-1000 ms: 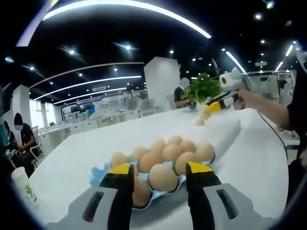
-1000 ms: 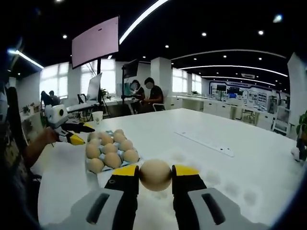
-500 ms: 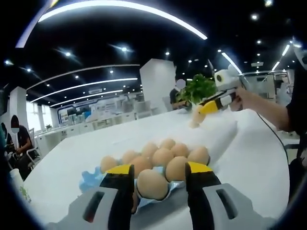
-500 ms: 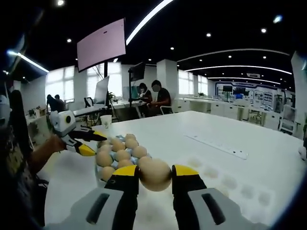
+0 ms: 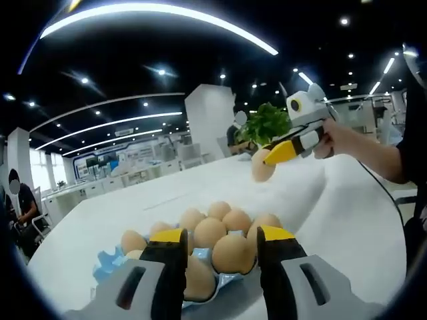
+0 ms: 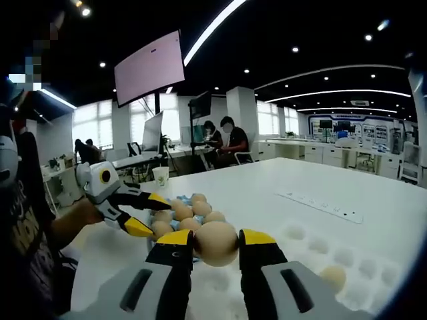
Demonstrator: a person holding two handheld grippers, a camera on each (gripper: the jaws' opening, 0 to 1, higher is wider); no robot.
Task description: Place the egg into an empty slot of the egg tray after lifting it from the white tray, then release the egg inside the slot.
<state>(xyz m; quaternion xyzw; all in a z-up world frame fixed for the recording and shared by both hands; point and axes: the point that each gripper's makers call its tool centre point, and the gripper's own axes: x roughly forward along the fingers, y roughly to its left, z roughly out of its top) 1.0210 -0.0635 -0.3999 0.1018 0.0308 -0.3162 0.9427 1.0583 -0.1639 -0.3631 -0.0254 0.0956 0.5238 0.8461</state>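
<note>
- The setting is a large open office with ceiling strip lights, and the work happens on a long white table (image 6: 280,187) with people seated at desks far behind.
- In the right gripper view, the left gripper (image 6: 148,212) sits at the left, hovering over the near side of the egg tray (image 6: 175,200); its jaws are spread apart and hold nothing.
- Moving right, the egg tray, blue and nearly full of brown eggs, lies just behind the carried egg (image 6: 215,243).
- The right gripper (image 6: 216,245) has its yellow-tipped jaws closed on that egg, lifted clear of the table.
- Further right, the white tray (image 6: 347,267) shows rows of shallow hollows, with one egg left (image 6: 332,278) in it near the edge.
- In the left gripper view, the right gripper (image 5: 268,159) hangs in the air up and to the right of the egg tray (image 5: 107,263), egg (image 5: 261,167) in its tips.
- Compared with a second ago, the right gripper and its egg are higher and closer to the egg tray, so the lift looks done and the carry is under way.
- The free slot is hard to pick out; finding it and lowering the egg in is likely the next demand.
</note>
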